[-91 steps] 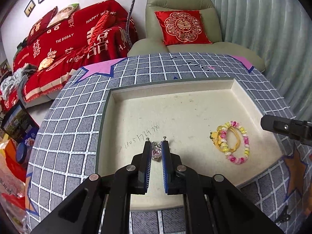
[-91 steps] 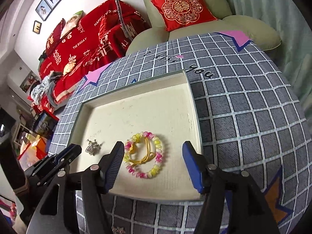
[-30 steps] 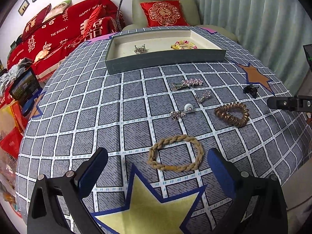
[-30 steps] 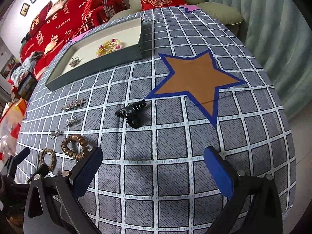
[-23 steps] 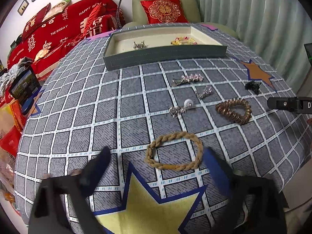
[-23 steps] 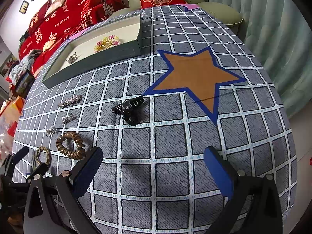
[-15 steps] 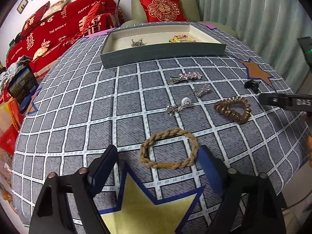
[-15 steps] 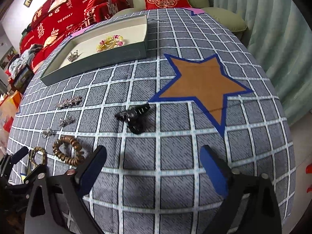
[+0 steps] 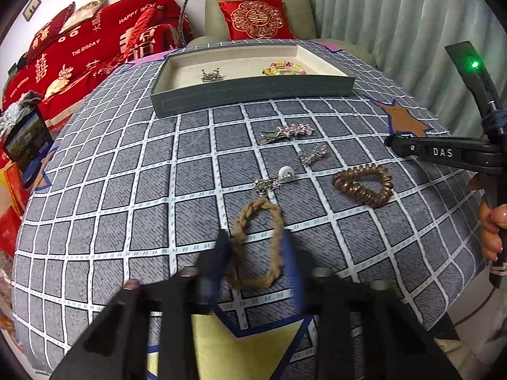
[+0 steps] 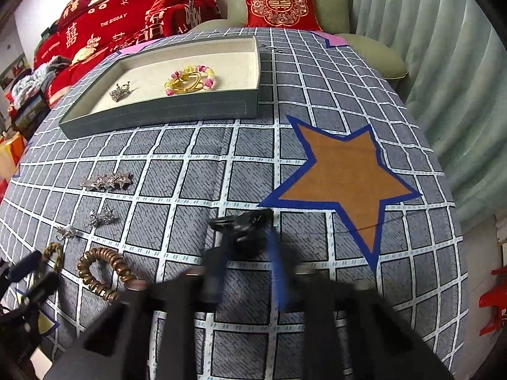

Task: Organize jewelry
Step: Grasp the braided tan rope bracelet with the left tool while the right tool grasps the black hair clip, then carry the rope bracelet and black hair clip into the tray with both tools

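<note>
Two grips: we see both pairs of jaws, wide a second ago, just closed in on a piece each.
Braided band (image 9: 258,243): lower centre of the left wrist view; squeezed from a round loop into a long oval between the blue pads of the left gripper (image 9: 255,247), which now pinches it on the cloth.
Black claw clip (image 10: 242,221): centre of the right wrist view; the right gripper (image 10: 247,247) has narrowed around its near end, and we judge it clamped, though blur hides the exact contact.
Meaning: we read this as two pickups under way, the carry to the tray being the next step.
Tray (image 9: 253,90): upper centre of the left view, well apart from both grips; it holds a silver piece (image 9: 210,75) and a beaded bracelet (image 9: 283,68).
Left on the cloth: a coil hair tie (image 9: 362,183), a flowered clip (image 9: 286,133) and two small silver pieces.
Surface: grey checked tablecloth (image 10: 177,164) with a brown star (image 10: 342,174) at right.
Room: red-covered sofa (image 9: 82,53) upper left, green armchair with a red cushion (image 10: 279,3) at top, pale curtains at right.
</note>
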`<state>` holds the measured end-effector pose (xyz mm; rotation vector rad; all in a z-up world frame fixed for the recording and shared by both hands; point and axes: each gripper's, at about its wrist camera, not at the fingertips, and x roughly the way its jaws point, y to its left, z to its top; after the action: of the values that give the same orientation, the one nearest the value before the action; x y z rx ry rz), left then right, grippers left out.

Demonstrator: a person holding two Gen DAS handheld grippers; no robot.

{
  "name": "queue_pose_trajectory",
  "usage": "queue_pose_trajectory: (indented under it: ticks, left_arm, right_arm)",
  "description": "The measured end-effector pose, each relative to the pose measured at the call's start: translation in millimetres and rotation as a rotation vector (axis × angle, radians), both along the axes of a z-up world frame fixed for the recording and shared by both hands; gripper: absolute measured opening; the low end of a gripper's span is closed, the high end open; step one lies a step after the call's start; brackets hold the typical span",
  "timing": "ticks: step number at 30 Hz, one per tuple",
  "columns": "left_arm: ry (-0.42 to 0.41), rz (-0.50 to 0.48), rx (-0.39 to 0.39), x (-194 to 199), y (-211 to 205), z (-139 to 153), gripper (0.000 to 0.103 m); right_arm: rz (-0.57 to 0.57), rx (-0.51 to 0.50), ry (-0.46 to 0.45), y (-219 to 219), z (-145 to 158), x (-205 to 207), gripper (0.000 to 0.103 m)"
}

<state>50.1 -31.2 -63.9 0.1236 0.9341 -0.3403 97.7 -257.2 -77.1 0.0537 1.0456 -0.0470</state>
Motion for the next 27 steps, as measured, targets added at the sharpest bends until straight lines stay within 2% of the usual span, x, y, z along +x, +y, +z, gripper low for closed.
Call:
queue_pose_trajectory:
  ticks: [1,6,9,19,27]
  left_arm:
    - [0.003,-0.002,-0.012,0.1,1.1,0.6,0.023]
    - [0.023,0.016,-0.079,0.6,11.7,4.4,0.020]
    - [0.032,0.032,-0.119,1.1,18.7,9.0,0.020]
    - [0.006,0.044,-0.171,0.5,28.8,31.9,0.020]
    - [-0.048,0.055,-0.196,11.2,32.3,66.1,0.020]
  right_arm:
    - [-0.003,0.008,-0.001,-0.9,0.3,-0.7,0.019]
    - [-0.024,0.067,-0.003,-8.8,2.5,-5.9,0.019]
    - [-0.024,0.089,-0.008,-11.6,6.6,-10.5,0.019]
    - [-0.007,0.151,-0.047,-15.1,29.7,-23.5,0.019]
    - [0.014,0.189,-0.093,-16.2,58.7,-22.8,0.019]
